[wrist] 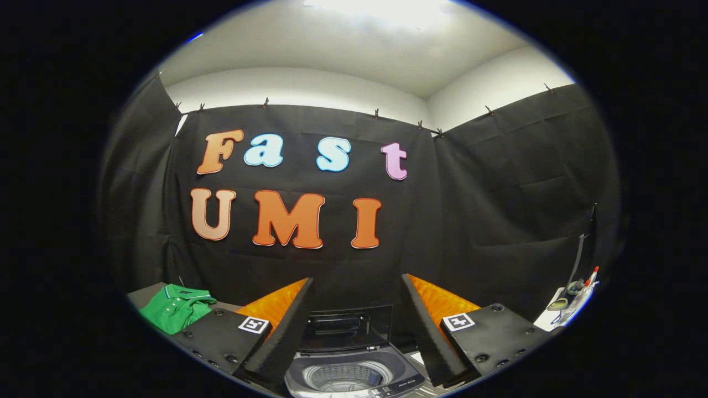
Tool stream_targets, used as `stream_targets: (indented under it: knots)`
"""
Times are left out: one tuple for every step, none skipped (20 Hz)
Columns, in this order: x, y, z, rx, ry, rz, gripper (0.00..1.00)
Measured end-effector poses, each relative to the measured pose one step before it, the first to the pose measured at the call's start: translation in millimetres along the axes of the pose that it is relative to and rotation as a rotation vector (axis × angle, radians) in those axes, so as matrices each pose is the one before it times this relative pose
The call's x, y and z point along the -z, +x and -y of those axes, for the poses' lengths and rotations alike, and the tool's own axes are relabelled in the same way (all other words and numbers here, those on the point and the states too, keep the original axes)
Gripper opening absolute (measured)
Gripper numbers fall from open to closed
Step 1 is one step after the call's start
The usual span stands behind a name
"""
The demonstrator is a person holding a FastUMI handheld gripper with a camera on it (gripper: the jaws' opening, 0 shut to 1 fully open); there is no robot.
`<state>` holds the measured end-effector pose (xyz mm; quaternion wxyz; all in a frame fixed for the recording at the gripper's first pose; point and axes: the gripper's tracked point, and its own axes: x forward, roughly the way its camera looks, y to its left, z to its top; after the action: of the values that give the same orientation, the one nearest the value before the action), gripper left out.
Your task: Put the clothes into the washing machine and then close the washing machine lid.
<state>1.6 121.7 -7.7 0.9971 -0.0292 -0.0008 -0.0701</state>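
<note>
Hovering gripper (357, 331), fingers apart, above washing machine (354, 376)

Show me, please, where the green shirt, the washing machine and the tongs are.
green shirt (176, 307): gripper view, on its folded body below the collar.
washing machine (354, 369): gripper view, on the rim around the open drum.
tongs (354, 326): gripper view, midway between the open fingertips.

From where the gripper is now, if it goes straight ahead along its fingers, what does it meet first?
Probably the raised lid of the washing machine, which stands between the open gripper's fingers just ahead. Depth is unclear; if it passes above, the black cloth wall comes next.
</note>
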Motion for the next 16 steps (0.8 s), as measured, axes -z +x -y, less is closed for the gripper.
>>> stream_targets:
  knots:
    - [0.2,-2.41,-7.3,-0.00932,-0.00188,-0.00255,0.98]
    - [-1.17,-2.24,-4.68,-0.00509,-0.00022,-0.00016,0.98]
    - [1.8,-1.53,-3.34,0.00123,0.0007,-0.00586,0.98]
    - [1.64,-0.63,-2.3,0.00516,0.00178,-0.00856,0.98]
    - [0.5,-1.32,-2.68,0.00049,0.00263,-0.00099,0.98]
    - [-1.99,-0.94,-4.78,-0.00047,0.00121,0.0006,0.98]
    - [0.19,-1.71,-2.33,0.00301,-0.00222,-0.00005,0.98]
    - [-0.26,-2.29,-1.88,0.00168,-0.0047,0.00132,0.98]
    - [-0.41,-2.11,-1.91,0.00165,-0.00227,0.00056,0.98]
    - [-0.96,-2.4,-1.76,-0.00265,-0.00111,0.00032,0.98]
    - [0.52,-0.85,-1.97,-0.00211,-0.00033,-0.0005,0.98]
    - [0.04,-0.73,-1.43,-0.0035,0.00009,-0.00053,0.98]
    - [-0.04,-0.71,-1.81,-0.00169,0.00244,-0.00184,0.98]
    - [-0.01,-1.17,-2.73,-0.00486,0.00368,-0.00129,0.98]
    - [-1.89,-0.07,-3.61,-0.00607,0.00659,0.0019,0.98]
    - [-4.12,0.37,-5.38,-0.01045,0.00678,0.00631,0.98]
